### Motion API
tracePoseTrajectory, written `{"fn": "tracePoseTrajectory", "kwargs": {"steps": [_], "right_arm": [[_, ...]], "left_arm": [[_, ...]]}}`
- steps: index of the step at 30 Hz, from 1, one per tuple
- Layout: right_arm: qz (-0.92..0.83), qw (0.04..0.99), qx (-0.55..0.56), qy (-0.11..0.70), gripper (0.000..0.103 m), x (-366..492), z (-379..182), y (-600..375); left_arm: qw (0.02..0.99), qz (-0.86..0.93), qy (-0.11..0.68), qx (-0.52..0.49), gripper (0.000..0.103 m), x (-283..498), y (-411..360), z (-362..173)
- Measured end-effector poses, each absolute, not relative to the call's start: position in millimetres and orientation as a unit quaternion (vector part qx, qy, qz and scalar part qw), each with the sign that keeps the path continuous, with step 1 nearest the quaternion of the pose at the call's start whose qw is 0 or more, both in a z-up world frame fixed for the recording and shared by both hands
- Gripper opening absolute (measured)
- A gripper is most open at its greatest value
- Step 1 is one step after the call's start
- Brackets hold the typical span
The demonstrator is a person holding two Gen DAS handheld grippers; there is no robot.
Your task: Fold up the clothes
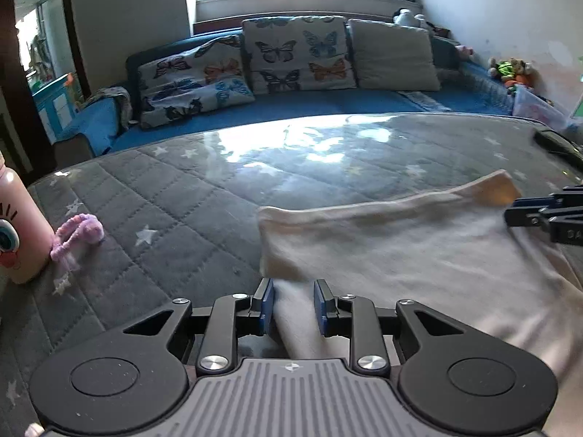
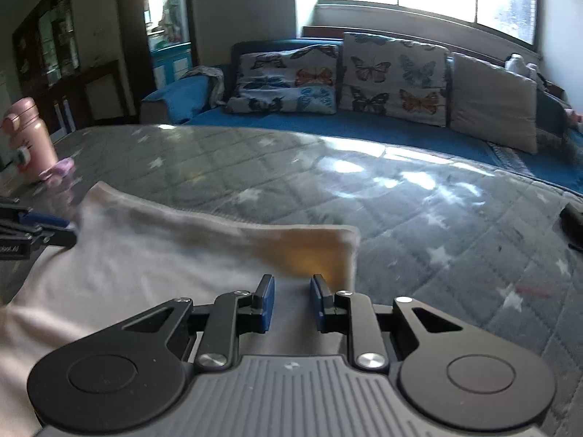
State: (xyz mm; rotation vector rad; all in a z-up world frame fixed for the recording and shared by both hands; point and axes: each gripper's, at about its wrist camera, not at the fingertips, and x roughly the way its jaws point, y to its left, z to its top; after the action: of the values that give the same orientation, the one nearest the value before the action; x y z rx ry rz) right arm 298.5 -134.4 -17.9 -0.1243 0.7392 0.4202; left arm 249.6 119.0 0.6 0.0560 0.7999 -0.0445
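Right now I have the left tool and right tool each clamped on a bunched edge of the pale garment, spread over the grey quilted bench.

Left gripper pointing forward and downward, blue pads standing narrowly apart, white cloth bunching between them. Right gripper pitching down alike, jaws narrowly parted, pinching same cloth's opposite side. Both grippers sitting side by side.
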Motion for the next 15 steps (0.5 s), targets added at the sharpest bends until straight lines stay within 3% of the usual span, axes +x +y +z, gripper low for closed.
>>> {"fn": "tracePoseTrajectory", "kwargs": {"steps": [12,15], "right_arm": [[0.19,0.91,-0.071,0.362,0.022,316.5,-13.3,-131.4],[0.213,0.904,-0.086,0.361,0.034,297.3,-7.6,-128.2]], "left_arm": [[0.925,-0.001,0.378,0.03,0.033,260.9,121.9,6.3],[0.926,-0.013,0.375,0.042,0.033,245.7,115.7,11.3]]}}
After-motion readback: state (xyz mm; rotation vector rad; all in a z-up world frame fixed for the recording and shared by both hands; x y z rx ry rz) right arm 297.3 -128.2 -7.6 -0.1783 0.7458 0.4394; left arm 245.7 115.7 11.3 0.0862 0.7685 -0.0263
